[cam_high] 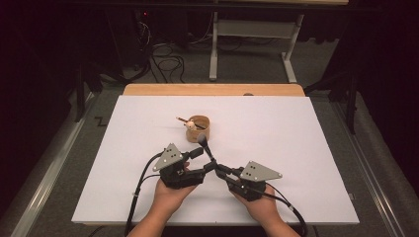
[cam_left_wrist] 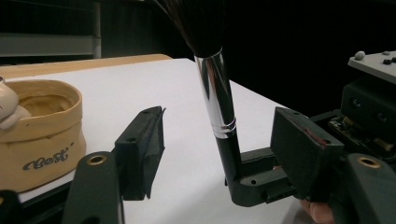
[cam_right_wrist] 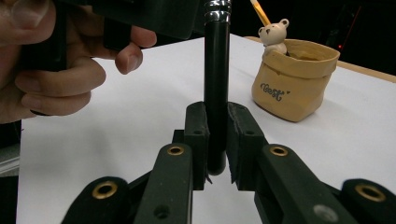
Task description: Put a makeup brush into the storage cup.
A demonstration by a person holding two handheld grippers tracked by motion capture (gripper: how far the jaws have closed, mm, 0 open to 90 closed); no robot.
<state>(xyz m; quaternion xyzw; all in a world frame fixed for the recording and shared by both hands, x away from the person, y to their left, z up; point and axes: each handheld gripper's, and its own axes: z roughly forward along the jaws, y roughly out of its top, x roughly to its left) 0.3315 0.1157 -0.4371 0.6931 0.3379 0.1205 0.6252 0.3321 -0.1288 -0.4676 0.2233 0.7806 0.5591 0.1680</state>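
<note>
Two hand-held grippers meet over the near middle of the white bench (cam_high: 296, 148). The right hand-held gripper (cam_right_wrist: 216, 140) is clamped on the black handle of a makeup brush (cam_right_wrist: 216, 84), its pads pressing the lower end from both sides, so the brush stands nearly upright with its dark bristles at the top. In the left gripper view the brush (cam_left_wrist: 219, 93) rises between the two jaws of the left hand-held gripper (cam_left_wrist: 229, 140), whose jaws stand part-way apart on either side of the silver collar and black handle without touching them; nothing is pinched there. In the high view the brush (cam_high: 205, 145) leans up from where the two grippers meet, just in front of a small tan pouch-shaped holder (cam_high: 200, 129). The holder sits further back on the bench, near the brush but apart from it, with a little bear figure (cam_right_wrist: 275, 35) and a pencil (cam_right_wrist: 259, 11) in it.
</note>
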